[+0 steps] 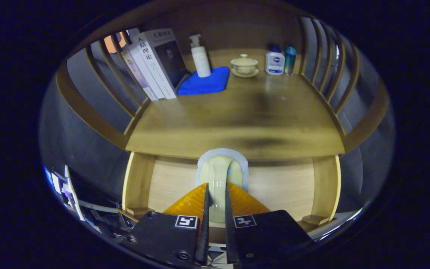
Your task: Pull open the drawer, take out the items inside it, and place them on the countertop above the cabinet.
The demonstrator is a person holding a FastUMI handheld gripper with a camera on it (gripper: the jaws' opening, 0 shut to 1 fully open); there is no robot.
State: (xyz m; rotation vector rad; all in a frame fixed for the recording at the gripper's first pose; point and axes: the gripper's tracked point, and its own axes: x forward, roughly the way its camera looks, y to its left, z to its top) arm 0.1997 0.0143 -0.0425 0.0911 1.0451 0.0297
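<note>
The pale green drawer handle (218,183) stands upright on the light wooden drawer front (274,186), on a whitish backing plate, just below the front edge of the countertop (237,123). The gripper (217,224) is clamped onto that handle: its two dark fingers (204,220) stand close together with the handle between them, each pressing on one side of it, and orange panels flare out from the fingers on either side. The drawer front sits between two wooden cabinet posts, and whether it is pulled out at all cannot be told from this angle. Beyond the handle, the countertop stretches away, fenced on both sides by curved wooden slats. At its far end, well apart from the handle, a row of books (151,63) leans against the left slats. Just right of the books lies a folded blue cloth (205,83) with a white pump bottle (200,58) standing on its back edge. Further right along the back are a lidded cream cup on a saucer (244,65), a small white bottle with a blue cap (274,61) and, touching or just beside it, a teal can (290,59).
</note>
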